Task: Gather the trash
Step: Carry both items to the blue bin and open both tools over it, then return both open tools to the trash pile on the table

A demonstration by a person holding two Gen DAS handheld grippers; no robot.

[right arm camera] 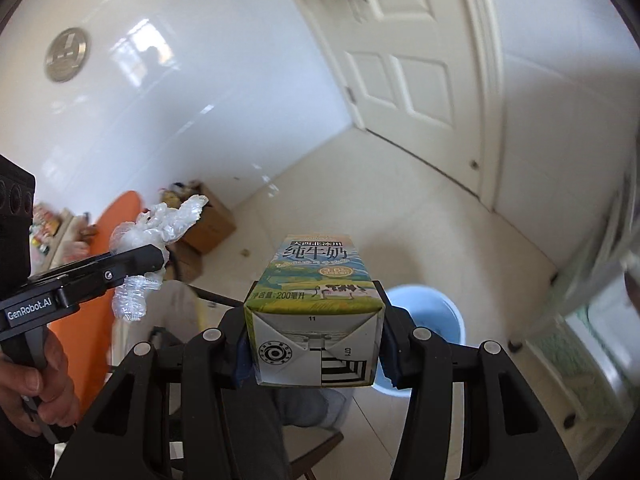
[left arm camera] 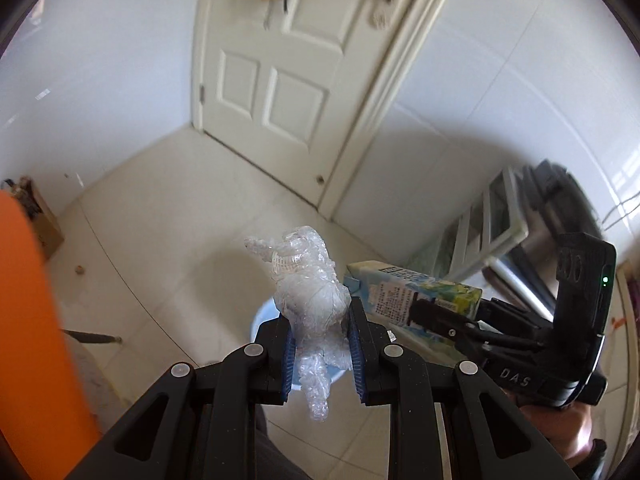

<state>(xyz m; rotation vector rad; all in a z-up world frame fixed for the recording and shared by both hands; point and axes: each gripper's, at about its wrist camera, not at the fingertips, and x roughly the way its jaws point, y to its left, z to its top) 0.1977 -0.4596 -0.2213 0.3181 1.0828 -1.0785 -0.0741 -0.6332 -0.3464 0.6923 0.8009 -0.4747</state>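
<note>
Tilting downward over a blue bin, left gripper jaws pinch crumpled plastic wrap; right gripper jaws clamp a milk carton.

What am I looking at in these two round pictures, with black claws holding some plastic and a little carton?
No robot here: a person holds a two-finger gripper in each hand, each carrying a fisheye camera looking along its fingers. The left camera's picture shows the left gripper shut on a crumpled plastic wrap. The right camera's picture shows the right gripper shut on a milk carton. Below them on the tiled floor stands a pale blue bin. Behind is a white door.
</note>
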